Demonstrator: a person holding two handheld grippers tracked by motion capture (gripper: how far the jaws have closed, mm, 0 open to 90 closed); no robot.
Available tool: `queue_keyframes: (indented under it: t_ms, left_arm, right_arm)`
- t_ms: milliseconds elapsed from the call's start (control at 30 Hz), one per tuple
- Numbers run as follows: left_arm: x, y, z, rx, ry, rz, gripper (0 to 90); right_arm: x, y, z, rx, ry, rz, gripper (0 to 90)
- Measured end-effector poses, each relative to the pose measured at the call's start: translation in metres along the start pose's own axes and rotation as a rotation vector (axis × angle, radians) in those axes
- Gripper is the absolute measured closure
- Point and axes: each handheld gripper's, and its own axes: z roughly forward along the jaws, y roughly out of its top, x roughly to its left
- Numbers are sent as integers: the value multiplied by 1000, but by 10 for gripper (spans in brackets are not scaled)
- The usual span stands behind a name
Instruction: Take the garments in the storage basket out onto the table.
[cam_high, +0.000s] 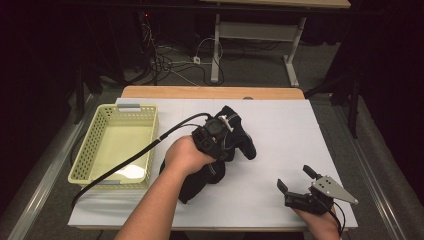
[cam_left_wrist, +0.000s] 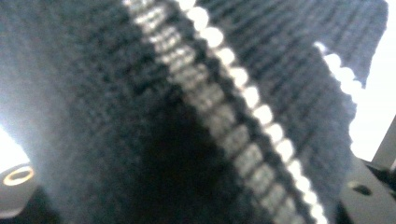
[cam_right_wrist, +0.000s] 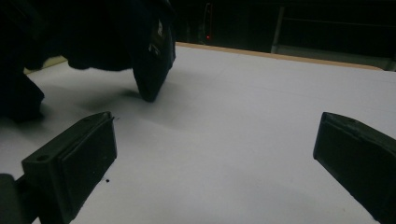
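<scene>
At the middle of the counter (cam_high: 280, 125), your left gripper (cam_high: 227, 131) was down on the black knit garment (cam_high: 240, 142).

The garment lay crumpled on the white sheet, just right of the yellow basket (cam_high: 95, 150) and apart from it, with your left hand (cam_high: 186, 155) over its near part. In the left gripper view the dark ribbed knit with a pale zip (cam_left_wrist: 224, 93) sat right against the camera, so I could not tell whether your left gripper had closed on the cloth or merely pressed into it. Your right gripper (cam_high: 296, 180) rested at the near right corner of the counter, well apart from the garment. Its jaws stood wide apart with nothing between them but bare white surface, as the right gripper view made plain.
</scene>
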Motion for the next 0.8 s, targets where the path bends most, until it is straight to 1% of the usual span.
queue_keyframes:
  t_ms: [67,167,233,300,333,367,400,500,600,667,700,767,800]
  left_arm:
    - [3,-8,13,-35,-12,-19,501]
    - [5,-18,30,-82,-11,-41,495]
    - [8,-25,38,-138,-16,-63,483]
    - [9,-30,45,-188,-22,-77,465]
    - [10,-32,48,-205,-17,-71,461]
    - [9,-35,51,-226,-10,-74,439]
    - [10,-37,55,-245,-5,-73,435]
    - [10,-43,65,-297,-3,-85,371]
    - [11,-51,76,-348,9,-107,276]
    - [11,-54,80,-361,7,-113,231]
    - [11,-56,81,-369,1,-110,218]
    - [10,-59,82,-375,-2,-104,145]
    - [10,-60,82,-384,-5,-104,135]
  right_arm:
    - [0,0,0,3,1,-6,3]
    - [2,-1,1,6,2,-6,3]
    - [2,-1,2,9,4,-10,3]
    - [3,-2,2,11,6,-14,3]
    - [4,-2,3,13,7,-18,3]
    - [5,-2,3,16,10,-19,3]
    - [6,-3,4,19,11,-23,3]
    - [8,-4,5,26,20,-29,3]
    - [10,-4,5,24,29,-32,3]
    - [12,-4,6,23,34,-37,3]
    - [13,-4,6,25,36,-39,3]
    - [16,-4,7,31,41,-45,3]
    - [17,-4,8,33,45,-49,3]
